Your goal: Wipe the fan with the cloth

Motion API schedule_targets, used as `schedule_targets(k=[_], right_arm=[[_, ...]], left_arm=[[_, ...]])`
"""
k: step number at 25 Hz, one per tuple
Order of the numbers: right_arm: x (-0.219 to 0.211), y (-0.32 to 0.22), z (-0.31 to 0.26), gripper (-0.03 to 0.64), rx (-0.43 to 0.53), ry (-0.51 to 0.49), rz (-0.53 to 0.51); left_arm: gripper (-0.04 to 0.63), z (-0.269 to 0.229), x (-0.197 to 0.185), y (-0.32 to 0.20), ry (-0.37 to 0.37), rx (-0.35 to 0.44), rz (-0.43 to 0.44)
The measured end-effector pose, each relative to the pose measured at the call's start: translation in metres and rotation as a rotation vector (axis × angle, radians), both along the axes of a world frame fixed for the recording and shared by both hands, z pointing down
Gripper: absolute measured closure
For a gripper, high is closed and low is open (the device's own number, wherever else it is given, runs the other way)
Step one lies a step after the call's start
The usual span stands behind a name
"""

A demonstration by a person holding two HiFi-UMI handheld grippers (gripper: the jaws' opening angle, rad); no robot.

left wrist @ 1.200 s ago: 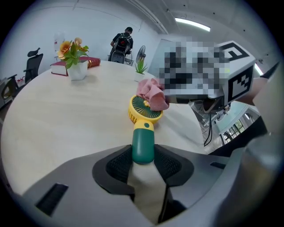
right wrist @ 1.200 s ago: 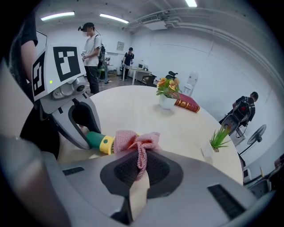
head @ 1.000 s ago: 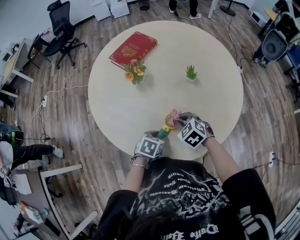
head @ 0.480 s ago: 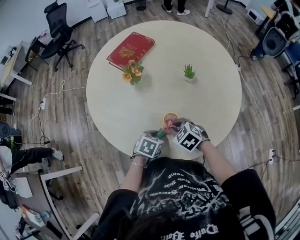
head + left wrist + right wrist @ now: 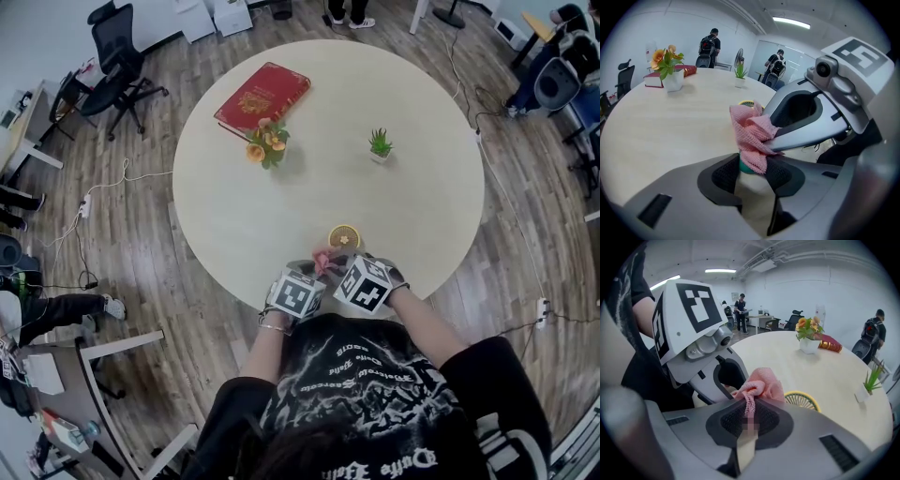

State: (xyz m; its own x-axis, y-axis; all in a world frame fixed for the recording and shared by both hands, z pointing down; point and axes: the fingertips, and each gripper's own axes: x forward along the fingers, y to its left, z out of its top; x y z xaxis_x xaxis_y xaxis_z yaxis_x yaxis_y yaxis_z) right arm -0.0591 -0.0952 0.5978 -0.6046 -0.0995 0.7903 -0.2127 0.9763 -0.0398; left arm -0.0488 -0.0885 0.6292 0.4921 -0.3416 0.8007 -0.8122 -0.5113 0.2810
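At the table (image 5: 234,216) edge, cloth (image 5: 750,133) apparently touches fan (image 5: 344,236).

One fan (image 5: 344,236), one cloth (image 5: 323,261), one book (image 5: 263,96)

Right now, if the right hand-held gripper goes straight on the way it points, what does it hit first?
Probably the fan held by the left hand-held gripper, just beyond its own pink cloth; depth is unclear.
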Motion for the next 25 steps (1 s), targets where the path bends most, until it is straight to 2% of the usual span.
schedule_targets(k=[3,5,10,12,16,21,25], right_arm=[[-0.005,0.002,0.002,0.592,-0.083,-0.023,0.018],[-0.008,0.004,0.003,0.594,-0.135,-0.011,-0.021],[-0.014,0.009,0.006,0.594,-0.163,0.051,-0.135],[-0.013,0.011,0.006,0.594,-0.172,0.054,-0.141],[-0.014,0.02,0.01,0.594,-0.256,0.066,-0.125],[-0.022,0.022,0.008,0.592,-0.348,0.095,-0.122],[-0.03,0.026,0.008,0.594,-0.344,0.104,-0.124]], left_arm=[[0.419,0.0,-0.001,0.002,0.005,0.027,0.025],[0.419,0.0,0.0,0.002,-0.004,0.046,0.064],[0.413,0.0,0.002,0.004,-0.001,0.066,0.126],[0.407,-0.002,0.003,0.007,-0.002,0.057,0.154],[0.373,0.001,0.005,0.014,-0.013,0.055,0.232],[0.362,0.003,0.005,0.011,-0.009,0.065,0.231],[0.333,0.003,0.007,0.013,-0.012,0.068,0.227]])
